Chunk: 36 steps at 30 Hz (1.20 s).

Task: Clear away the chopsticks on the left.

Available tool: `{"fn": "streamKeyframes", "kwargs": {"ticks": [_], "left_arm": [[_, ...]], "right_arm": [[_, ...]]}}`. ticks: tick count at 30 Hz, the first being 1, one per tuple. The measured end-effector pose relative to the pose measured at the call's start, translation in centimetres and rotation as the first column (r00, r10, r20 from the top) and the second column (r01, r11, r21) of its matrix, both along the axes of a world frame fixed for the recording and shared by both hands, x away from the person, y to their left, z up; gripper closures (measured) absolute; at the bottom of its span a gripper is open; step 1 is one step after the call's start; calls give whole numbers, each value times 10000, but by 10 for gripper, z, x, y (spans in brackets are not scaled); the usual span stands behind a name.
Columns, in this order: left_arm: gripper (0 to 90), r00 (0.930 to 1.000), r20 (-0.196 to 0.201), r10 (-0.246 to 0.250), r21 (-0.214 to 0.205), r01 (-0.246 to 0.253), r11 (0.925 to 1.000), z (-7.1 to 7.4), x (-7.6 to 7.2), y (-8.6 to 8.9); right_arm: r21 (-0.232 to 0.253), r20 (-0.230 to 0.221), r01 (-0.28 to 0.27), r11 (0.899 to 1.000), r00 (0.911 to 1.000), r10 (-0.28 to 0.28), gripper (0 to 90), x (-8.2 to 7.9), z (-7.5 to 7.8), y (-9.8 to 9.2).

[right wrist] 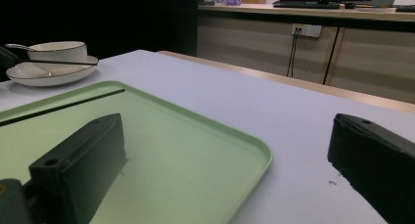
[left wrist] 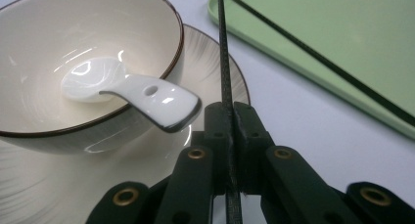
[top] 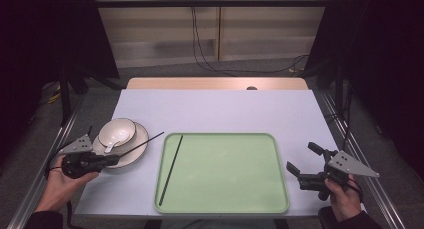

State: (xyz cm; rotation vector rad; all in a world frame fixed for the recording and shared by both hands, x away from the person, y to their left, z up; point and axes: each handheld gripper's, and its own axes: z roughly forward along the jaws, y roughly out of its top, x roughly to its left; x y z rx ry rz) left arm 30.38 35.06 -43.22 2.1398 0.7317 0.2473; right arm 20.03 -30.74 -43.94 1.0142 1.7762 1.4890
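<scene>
Two tongs | left tongs (left wrist: 228,117) clamped on thin black chopstick (left wrist: 224,53) beside cream bowl (left wrist: 58,38), worktop's left edge | right tongs (top: 302,159) apart, holding nothing, right edge | left gripper view shows white ceramic spoon's (left wrist: 142,94) hole

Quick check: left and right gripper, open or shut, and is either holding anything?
Left gripper: shut on a black chopstick.
Right gripper: open, nothing between its fingers.

Black chopstick (left wrist: 225,62), green tray (top: 225,199), cream dark-rimmed bowl (top: 116,131).

White spoon (left wrist: 128,91) in bowl (left wrist: 54,38) on plate (left wrist: 205,62)
</scene>
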Motion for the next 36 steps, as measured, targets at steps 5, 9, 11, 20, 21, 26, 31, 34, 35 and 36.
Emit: {"fn": "streamKeyframes", "kwargs": {"ticks": [5, 9, 11, 20, 21, 26, 31, 34, 35, 36], "left_arm": [[858, 9993, -207, 315, -239, -320, 9992, 5, -11, -6], [858, 9991, -84, 409, -426, -413, 9982, 10, -20, -12], [858, 9988, -118, 484, -591, -490, 9970, 11, -24, -17], [858, 9947, 441, 930, -1168, -874, 9893, 21, -41, -41], [858, 9937, 478, 1009, -1249, -943, 9877, 22, -42, -44], [858, 9935, 172, 1123, -1412, -1088, 9840, 21, -46, -52], [859, 9895, -25, 1447, -1497, -1435, 9783, 19, -54, -61], [858, 9850, -210, 1714, -1314, -1727, 9762, 20, -59, -69], [859, 9835, -272, 1788, -1352, -1809, 9742, 21, -62, -74], [859, 9815, -302, 1891, -1396, -1915, 9715, 22, -64, -77]], "right_arm": [[14, 3, -3, 10000, 10000, 3, 3, 0, 0, 0], [31, -26, -16, 10000, 10000, 16, 3, 0, 0, 0], [-12, 0, -52, 10000, 10000, 52, 3, 0, 0, 0], [9, -14, -52, 10000, 10000, 52, 3, 0, 0, 0], [21, -33, -47, 10000, 10000, 47, 3, 0, 0, 0], [47, -53, -51, 10000, 10000, 52, 3, -1, 0, 0], [16, 3, -18, 10000, 10000, 18, 3, 0, 0, 0], [11, 11, -27, 10000, 10000, 27, 3, 0, 0, 0], [22, -7, -26, 10000, 10000, 26, 3, 0, 0, 0], [22, -7, -26, 10000, 10000, 26, 3, 0, 0, 0]]}}
